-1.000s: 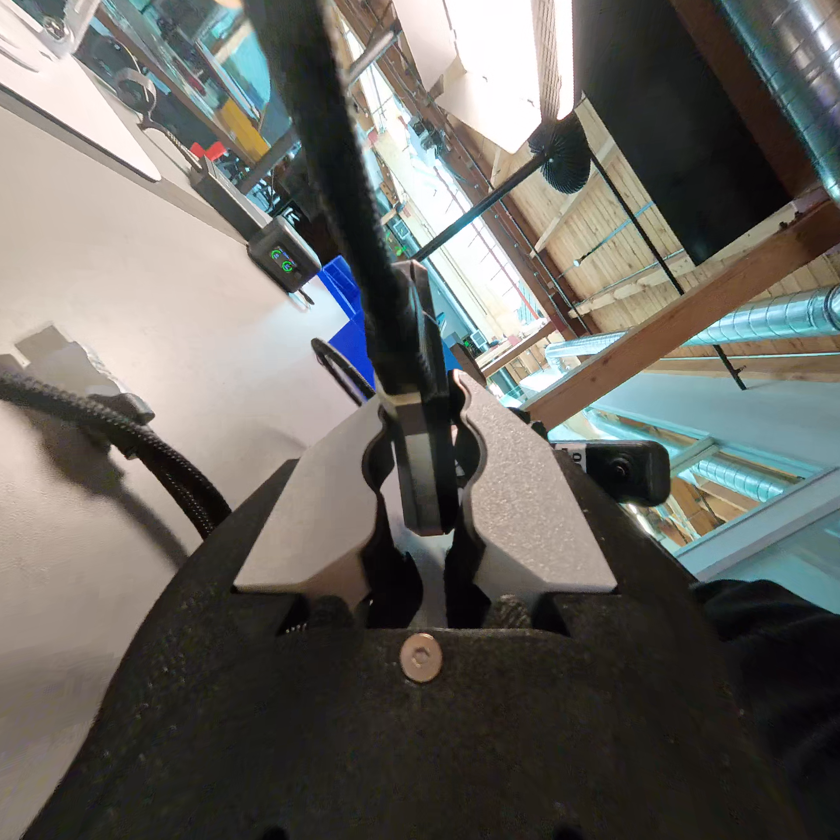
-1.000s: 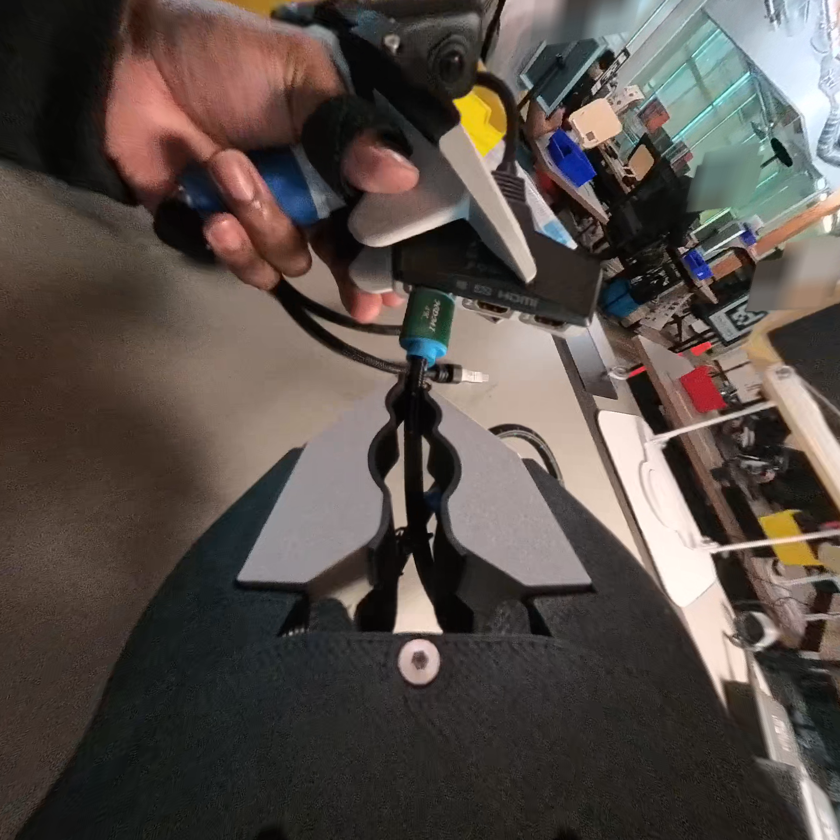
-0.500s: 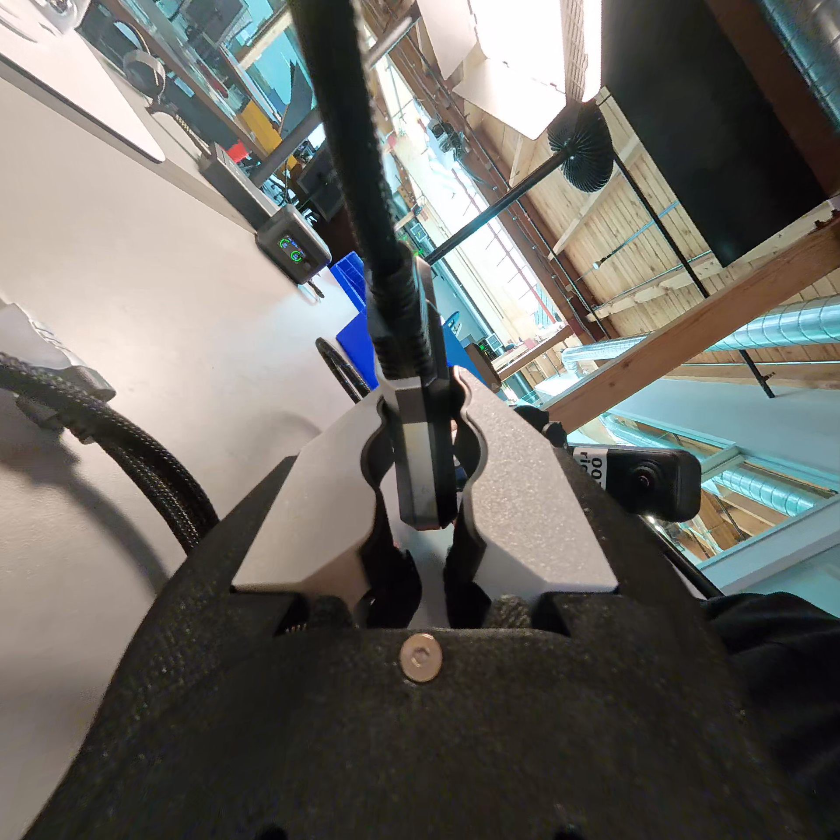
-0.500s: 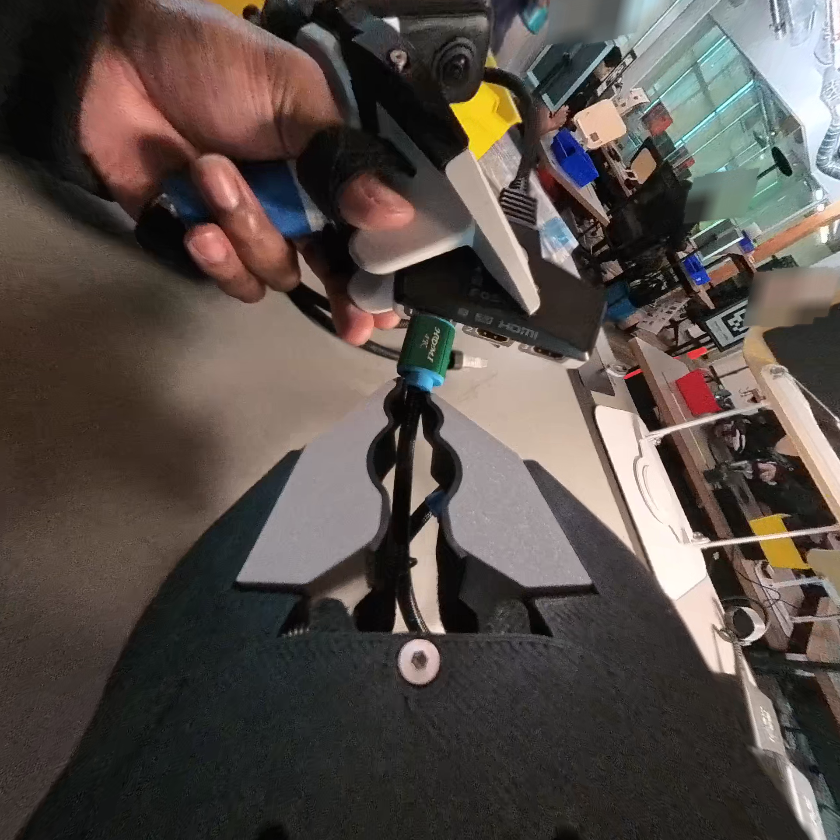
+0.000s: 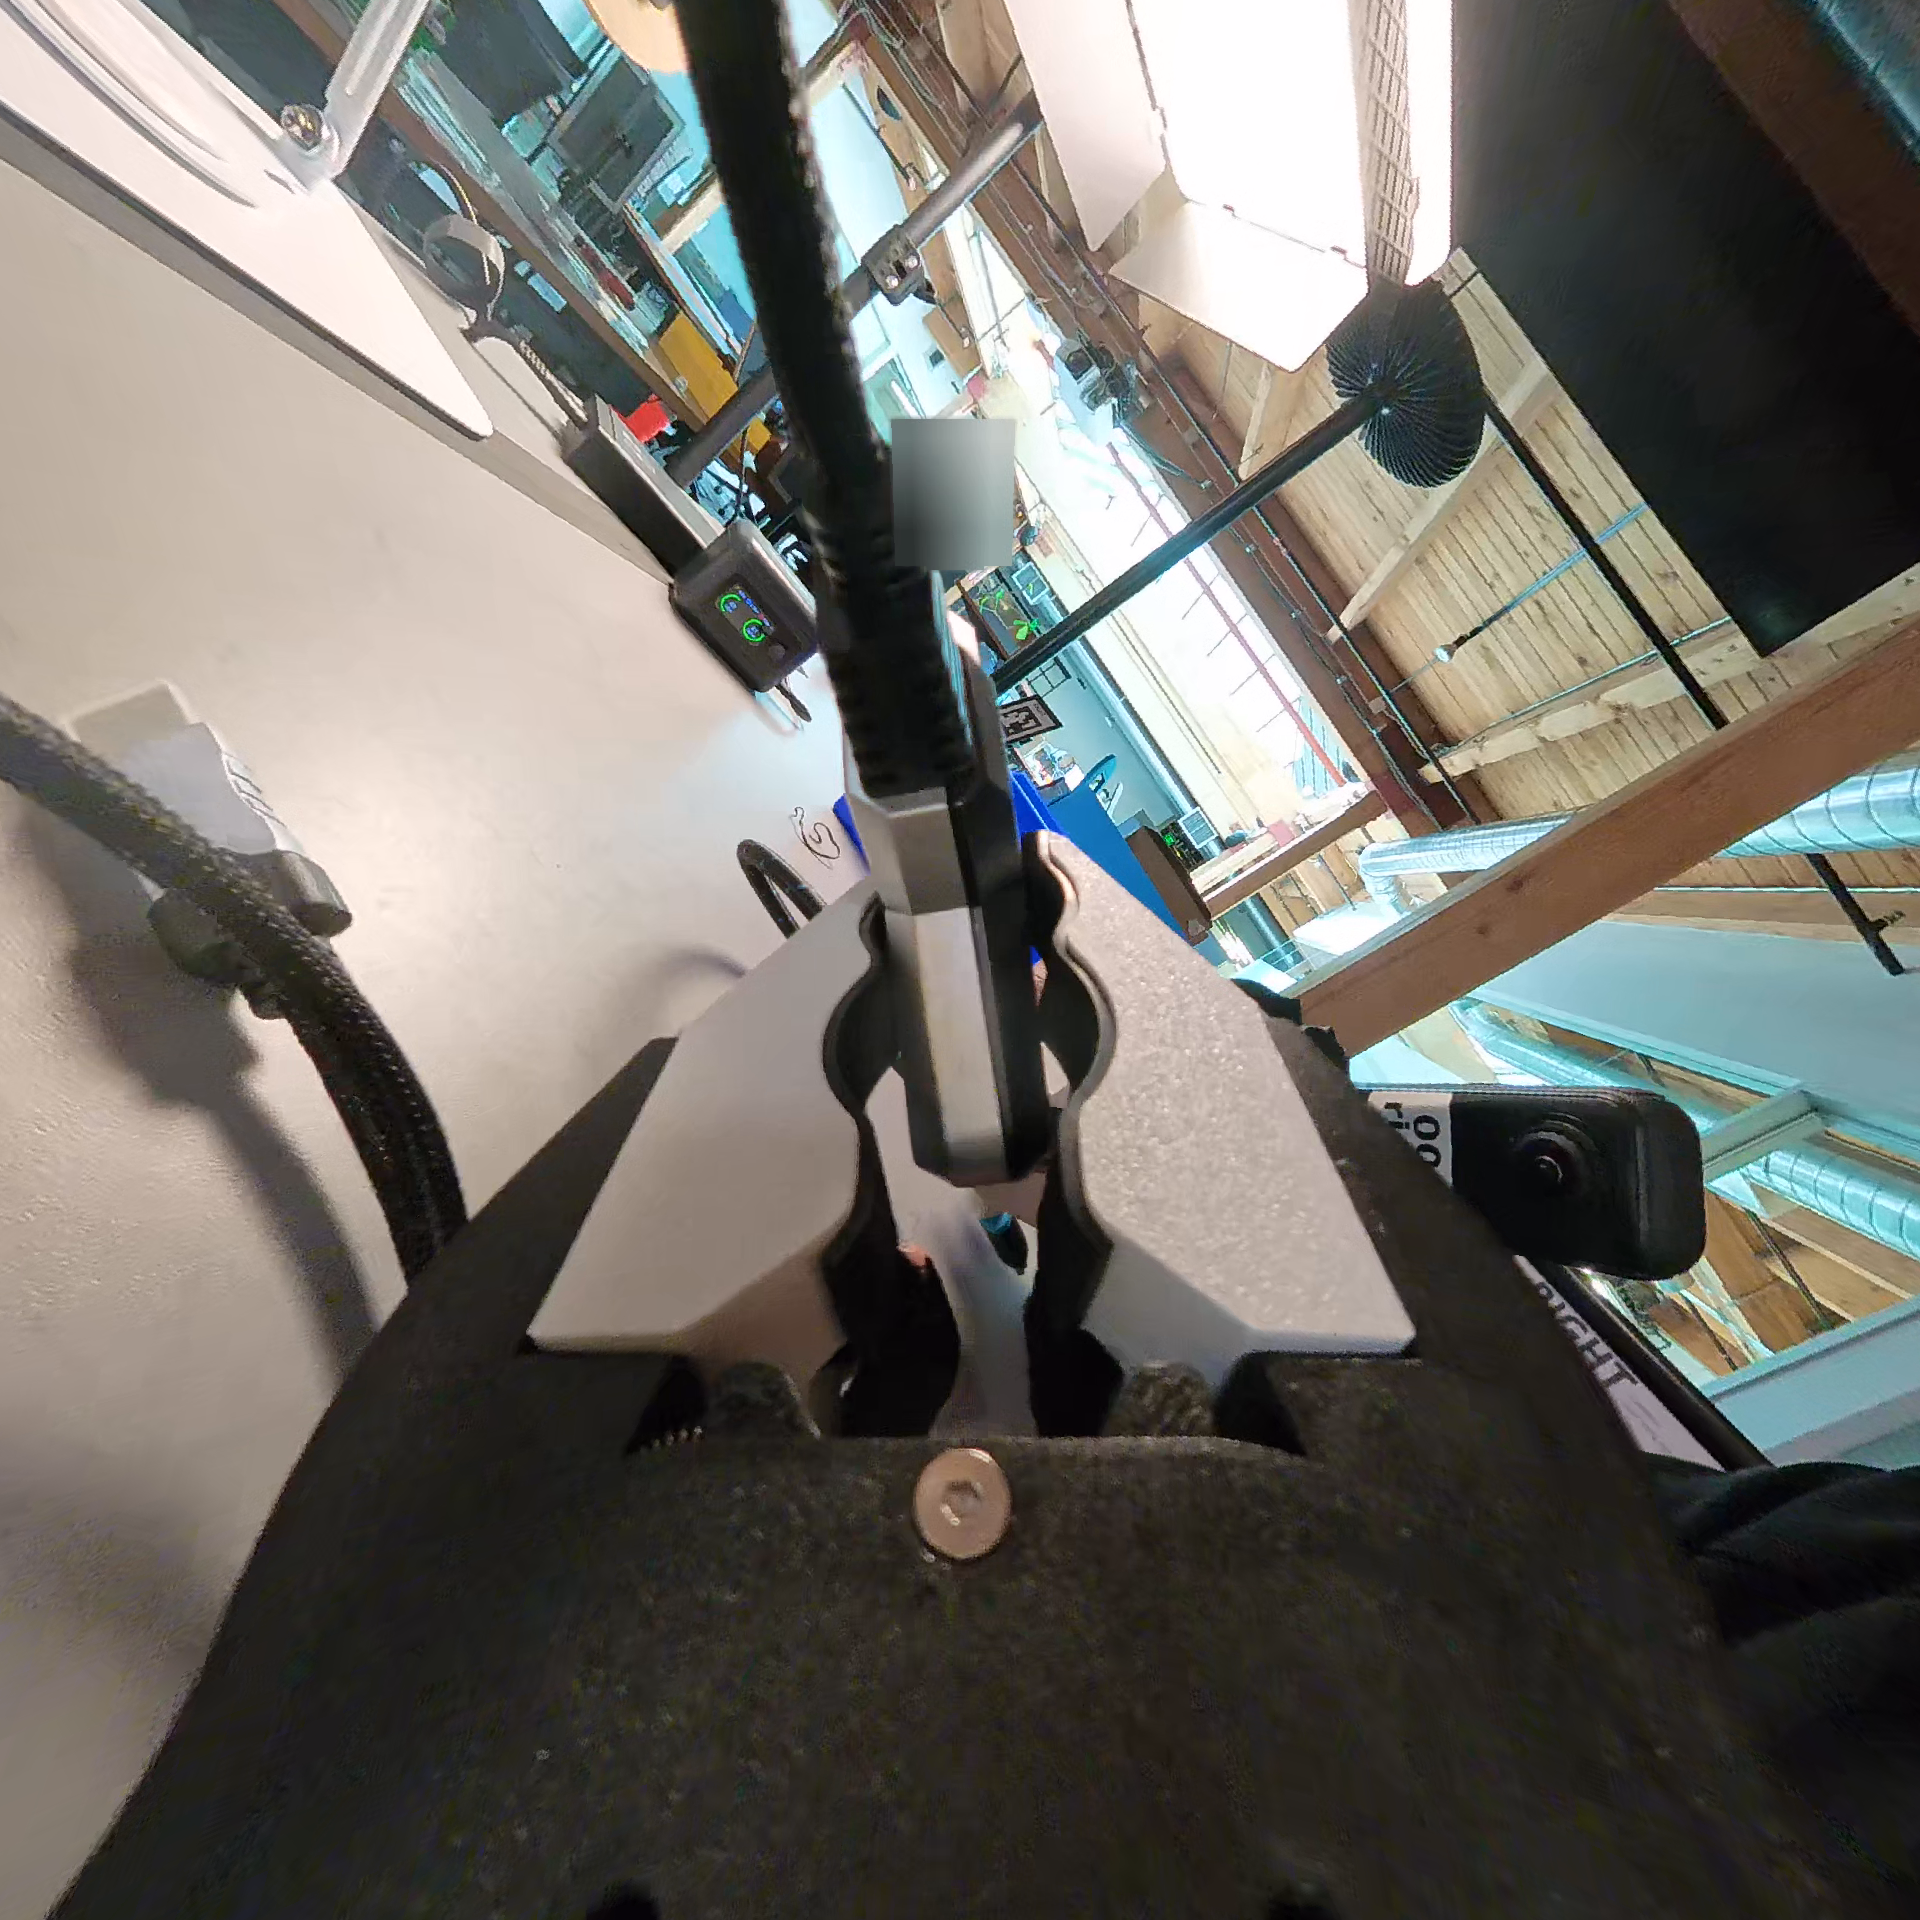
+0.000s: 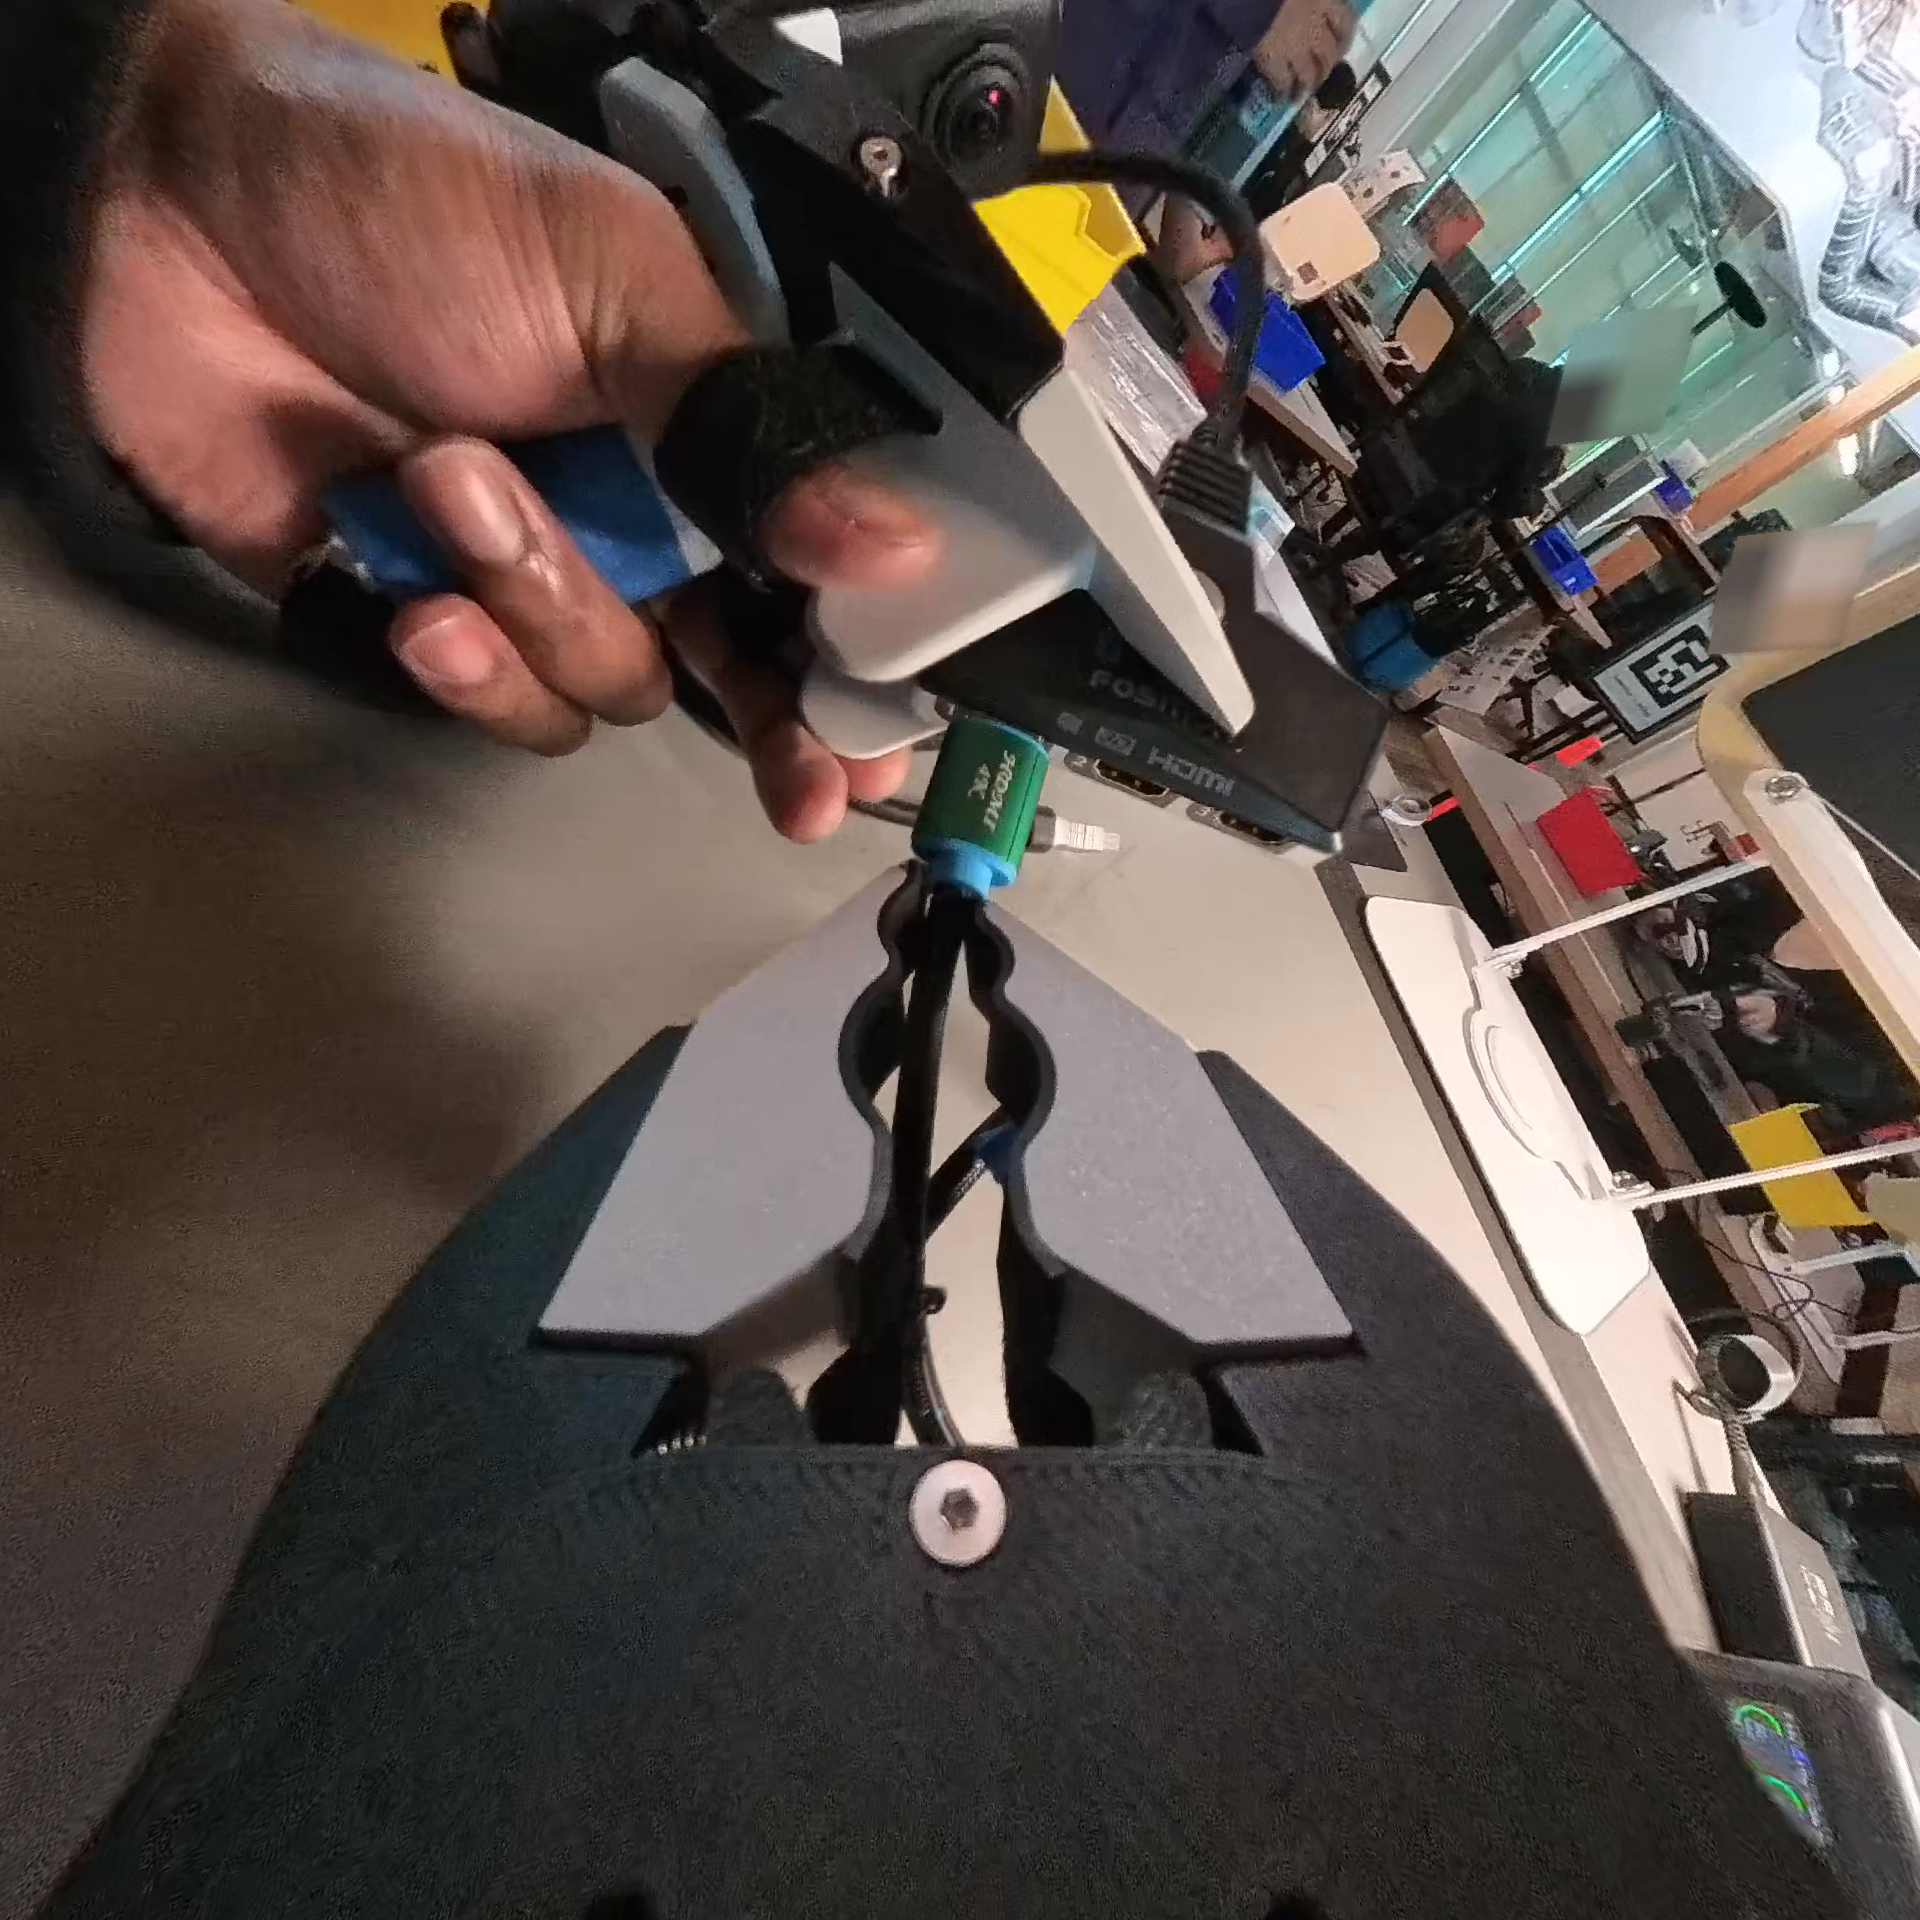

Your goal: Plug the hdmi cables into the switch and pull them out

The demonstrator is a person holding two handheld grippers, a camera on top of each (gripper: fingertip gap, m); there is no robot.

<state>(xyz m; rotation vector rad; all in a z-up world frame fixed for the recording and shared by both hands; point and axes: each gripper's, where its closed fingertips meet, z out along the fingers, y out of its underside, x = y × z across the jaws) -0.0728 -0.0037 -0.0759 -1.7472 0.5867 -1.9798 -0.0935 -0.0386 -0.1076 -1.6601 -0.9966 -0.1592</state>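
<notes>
My left gripper [image 5: 961, 883] is shut on the black HDMI switch [image 5: 971, 1039], seen edge-on, with a thick braided cable [image 5: 800, 312] plugged into its far side. In the right wrist view a hand [image 6: 364, 312] holds that left gripper [image 6: 1174, 665], which is clamped on the switch [image 6: 1299, 717]. A green HDMI plug [image 6: 982, 795] sits in the switch's left port. My right gripper [image 6: 940, 909] is just below it. Its jaws stand slightly apart, and the plug's thin black cable [image 6: 920, 1091] runs loosely between them. A second braided cable with a silver plug [image 5: 197, 779] lies on the grey table [image 5: 468, 623].
A small black device with green lights [image 5: 743, 623] sits near the table's edge; it also shows in the right wrist view [image 6: 1766, 1756]. A white flat stand base [image 6: 1507, 1091] lies on the table to the right. A blue bin [image 5: 1081, 831] stands beyond the edge. My right fingertips sit around 5 cm from my left ones.
My right jaws were shut tight on the thin cable a second ago and now stand slightly apart. The green plug stays at the switch. My left gripper still holds the switch, tilted a little differently.
</notes>
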